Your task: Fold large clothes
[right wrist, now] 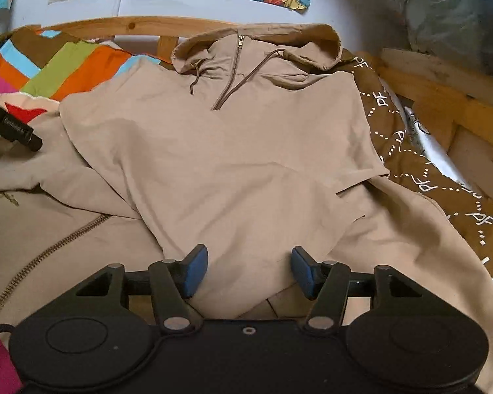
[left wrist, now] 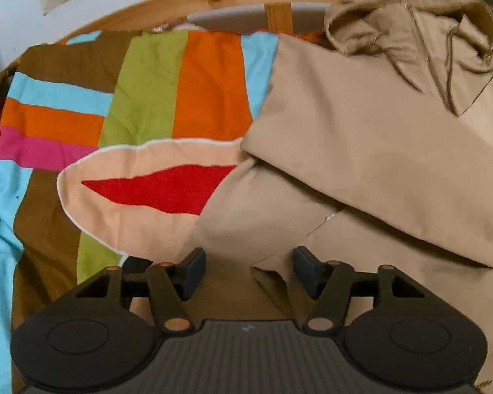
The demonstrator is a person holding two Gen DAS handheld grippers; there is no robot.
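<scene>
Spread on a bed over a patchwork quilt [left wrist: 148, 98], with the hood [right wrist: 256, 49] up by the wooden bed frame [right wrist: 115, 24]: one tan hoodie [right wrist: 230, 147], its half-zip [right wrist: 228, 75] and two drawcords facing up. Partly folded, by the look of it, with one side panel or sleeve already laid across the body. Left tongs [left wrist: 248, 271] wide, holding nothing, poised over a loose fabric corner [left wrist: 268, 272] near the hem. Right tongs [right wrist: 249, 271] likewise wide and empty, hovering over the lower body of the garment.

For a clean fold: best to close each pair of tongs on a single edge at the hem, not on bunched layers; lift both sides together and level; carry toward the hood; lay flat, then smooth out the ridge running across the middle. Worth watching the trailing sleeve [right wrist: 427, 246] on the right, hanging toward the brown patterned sheet [right wrist: 410, 151].

Count: one hoodie, or possibly two, given a second long zipper [right wrist: 49, 252] at lower left, ownership unclear; one quilt; two tongs; three paper pictures on the wall across both views.
</scene>
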